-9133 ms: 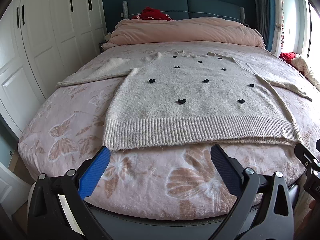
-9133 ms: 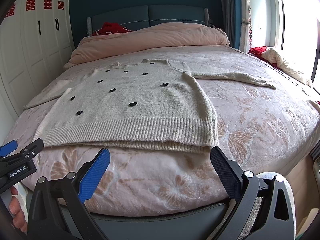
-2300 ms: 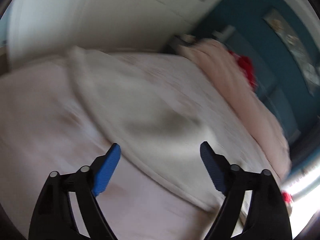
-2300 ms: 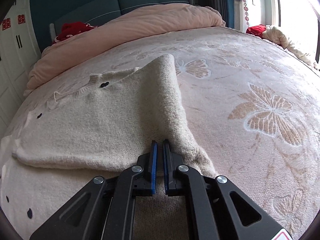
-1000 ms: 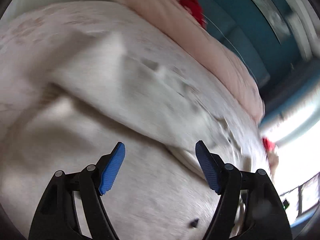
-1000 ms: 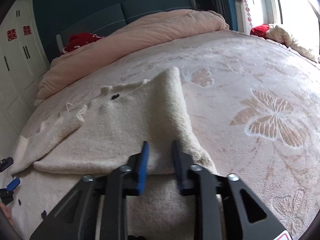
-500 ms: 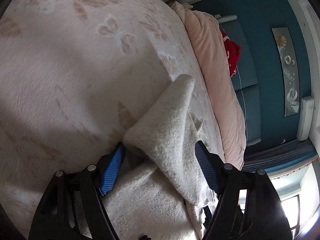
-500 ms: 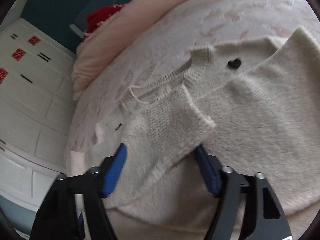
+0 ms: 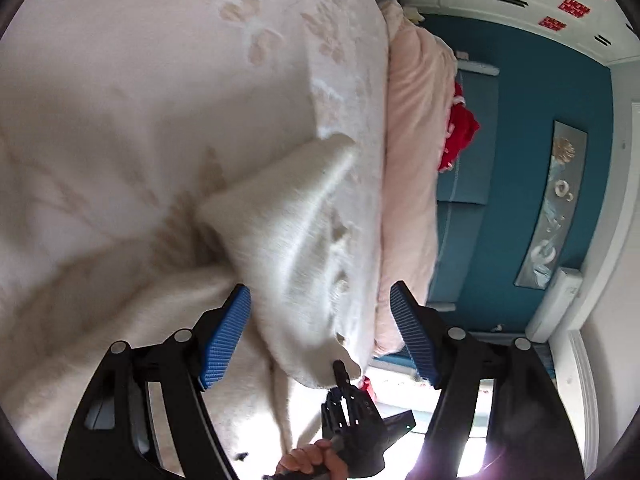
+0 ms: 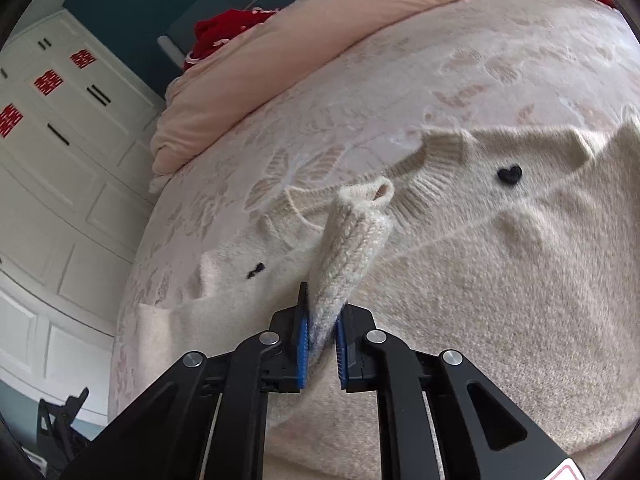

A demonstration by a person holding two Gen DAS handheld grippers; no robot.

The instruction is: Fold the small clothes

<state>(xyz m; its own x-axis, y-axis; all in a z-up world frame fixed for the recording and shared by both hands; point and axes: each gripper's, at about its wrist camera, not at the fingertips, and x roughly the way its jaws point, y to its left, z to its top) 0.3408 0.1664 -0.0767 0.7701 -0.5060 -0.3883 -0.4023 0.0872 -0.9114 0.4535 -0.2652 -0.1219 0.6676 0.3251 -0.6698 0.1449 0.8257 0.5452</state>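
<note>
On the pink floral bed [image 10: 500,60] lies one cream sweater [image 10: 500,280]. The right tongs [image 10: 322,344], angled downward, have just closed on its ribbed cuff [image 10: 352,240]; the left tongs [image 9: 320,332], rolled sideways, gape wide around a raised fold.

A broad stretch of the pink butterfly-patterned bedspread [image 10: 500,64] is lying bare toward the head of the bed. There the rolled pale pink duvet [image 10: 320,40] is blocking passage, and the cream knitted sweater with black hearts [image 10: 520,280] is covering the near edge.
</note>
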